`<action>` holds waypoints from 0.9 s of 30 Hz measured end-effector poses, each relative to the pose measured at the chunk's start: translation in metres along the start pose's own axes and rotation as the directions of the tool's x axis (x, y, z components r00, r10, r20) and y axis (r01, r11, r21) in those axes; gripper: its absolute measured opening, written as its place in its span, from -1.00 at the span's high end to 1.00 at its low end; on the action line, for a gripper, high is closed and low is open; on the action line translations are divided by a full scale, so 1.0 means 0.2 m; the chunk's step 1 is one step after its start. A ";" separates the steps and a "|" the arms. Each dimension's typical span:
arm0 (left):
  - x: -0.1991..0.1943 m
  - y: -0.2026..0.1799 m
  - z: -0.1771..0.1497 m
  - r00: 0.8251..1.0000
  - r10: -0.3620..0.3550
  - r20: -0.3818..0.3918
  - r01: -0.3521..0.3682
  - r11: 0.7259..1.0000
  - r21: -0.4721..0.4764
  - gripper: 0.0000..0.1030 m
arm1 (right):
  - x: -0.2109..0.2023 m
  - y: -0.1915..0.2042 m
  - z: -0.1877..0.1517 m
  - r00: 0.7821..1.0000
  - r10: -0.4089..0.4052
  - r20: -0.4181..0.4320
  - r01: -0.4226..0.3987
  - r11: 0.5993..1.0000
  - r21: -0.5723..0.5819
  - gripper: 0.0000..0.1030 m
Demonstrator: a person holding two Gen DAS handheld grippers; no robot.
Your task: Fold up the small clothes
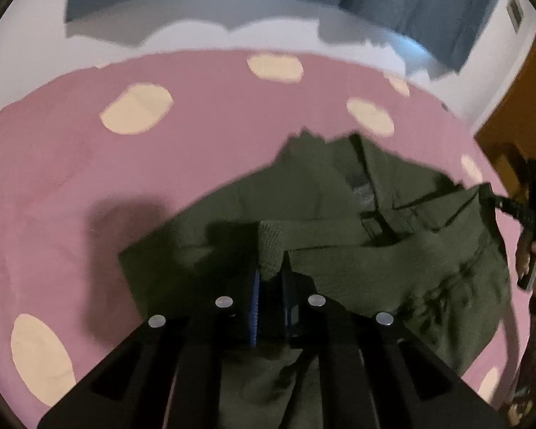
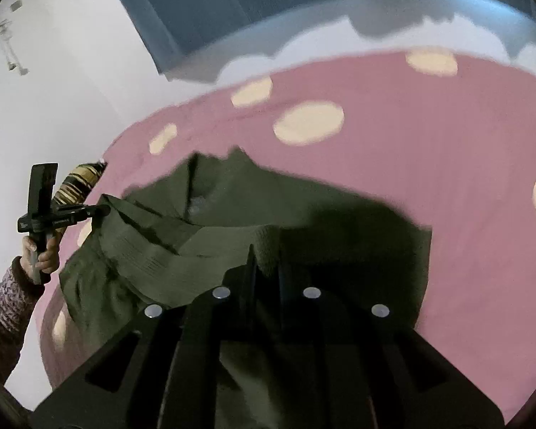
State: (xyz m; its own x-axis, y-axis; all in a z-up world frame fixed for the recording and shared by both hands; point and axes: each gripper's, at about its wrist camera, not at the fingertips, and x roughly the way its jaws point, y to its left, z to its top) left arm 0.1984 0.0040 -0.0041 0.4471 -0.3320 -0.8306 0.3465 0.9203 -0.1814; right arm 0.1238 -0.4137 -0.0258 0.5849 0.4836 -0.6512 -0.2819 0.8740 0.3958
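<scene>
A dark green sweater (image 1: 393,261) lies on a pink bed cover (image 1: 214,150) with cream dots, and both the left gripper (image 1: 269,279) and the right gripper (image 2: 268,261) have their fingers clenched on a ribbed edge of it, lifting the cloth.

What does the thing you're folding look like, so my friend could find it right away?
Look for the big pink bedspread with cream dots. Lying in the middle of it is a dark olive-green knit garment, rumpled and partly folded over. It is the only dark thing on the pink, and both tools, left and right, are pinching its ribbed edges.
</scene>
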 end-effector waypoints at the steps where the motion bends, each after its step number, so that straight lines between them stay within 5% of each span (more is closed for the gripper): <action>1: -0.04 0.00 0.03 1.000 0.007 0.027 -0.007 1.000 -0.015 0.81 | -0.03 0.02 0.03 1.000 -0.005 0.029 0.005 1.000 -0.009 0.84; 7: -0.09 0.00 0.21 0.989 0.075 0.126 -0.074 0.997 -0.017 0.81 | -0.07 0.02 0.25 0.992 -0.006 0.125 0.004 1.000 0.014 0.84; 16: 0.31 0.11 0.18 0.988 0.154 0.016 -0.153 0.986 -0.073 0.80 | 0.32 -0.20 0.24 0.997 -0.072 -0.028 0.075 0.989 0.127 0.84; 27: 0.41 0.14 0.12 0.986 0.165 0.020 -0.162 0.982 -0.098 0.80 | 0.49 -0.36 0.16 0.996 -0.016 -0.091 0.038 0.970 0.242 0.83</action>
State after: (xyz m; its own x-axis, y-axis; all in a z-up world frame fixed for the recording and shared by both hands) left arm 0.2641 -0.0031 -0.0637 0.5149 -0.1796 -0.8382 0.1871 0.9778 -0.0946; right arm 0.2261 -0.4307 -0.0977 0.5178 0.4720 -0.7136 -0.0672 0.8539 0.5161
